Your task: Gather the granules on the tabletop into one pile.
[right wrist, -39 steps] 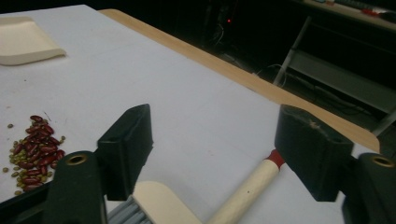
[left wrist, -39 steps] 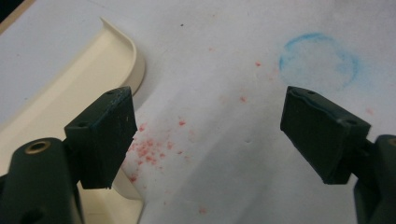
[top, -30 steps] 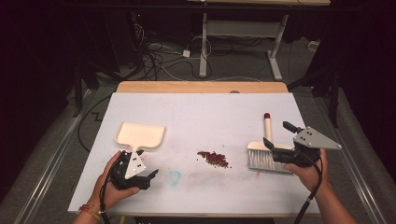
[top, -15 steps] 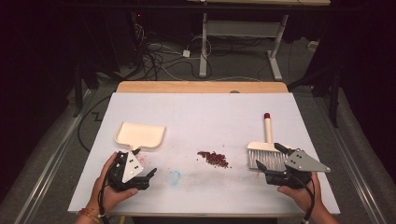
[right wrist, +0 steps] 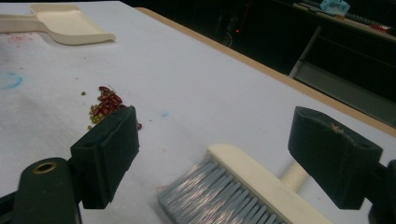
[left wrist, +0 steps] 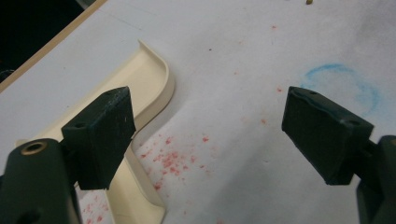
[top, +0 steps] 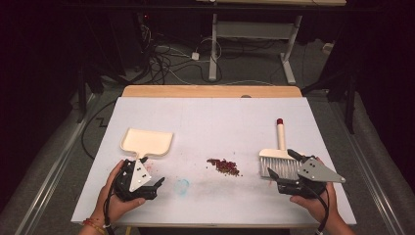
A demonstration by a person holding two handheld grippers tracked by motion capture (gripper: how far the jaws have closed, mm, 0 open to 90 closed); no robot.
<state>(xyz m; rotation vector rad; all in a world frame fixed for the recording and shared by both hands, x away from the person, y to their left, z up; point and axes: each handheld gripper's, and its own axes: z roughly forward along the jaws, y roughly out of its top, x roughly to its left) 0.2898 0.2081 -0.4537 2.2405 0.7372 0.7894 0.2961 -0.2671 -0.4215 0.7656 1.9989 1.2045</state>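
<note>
A cream dustpan [top: 147,141] lies on the white table [top: 210,117] at the left, its handle toward me. My left gripper [top: 157,184] is open just right of that handle, and the dustpan [left wrist: 140,116] runs past its left jaw. A small pile of red and green beans [top: 224,166] sits mid-table. A hand brush [top: 280,155] with grey bristles and a red-tipped handle lies at the right. My right gripper [top: 283,164] is open over the bristles; the brush [right wrist: 243,186] lies between its jaws, with the beans [right wrist: 105,105] to the left.
A faint blue ring [top: 182,186] and red stains mark the table near the left gripper. A wooden strip [top: 210,91] edges the table's far side. Cables and a desk frame [top: 254,34] stand on the floor beyond.
My right gripper has dropped toward me and down, from beside the brush's right end to over its bristles. The left gripper has barely moved.
</note>
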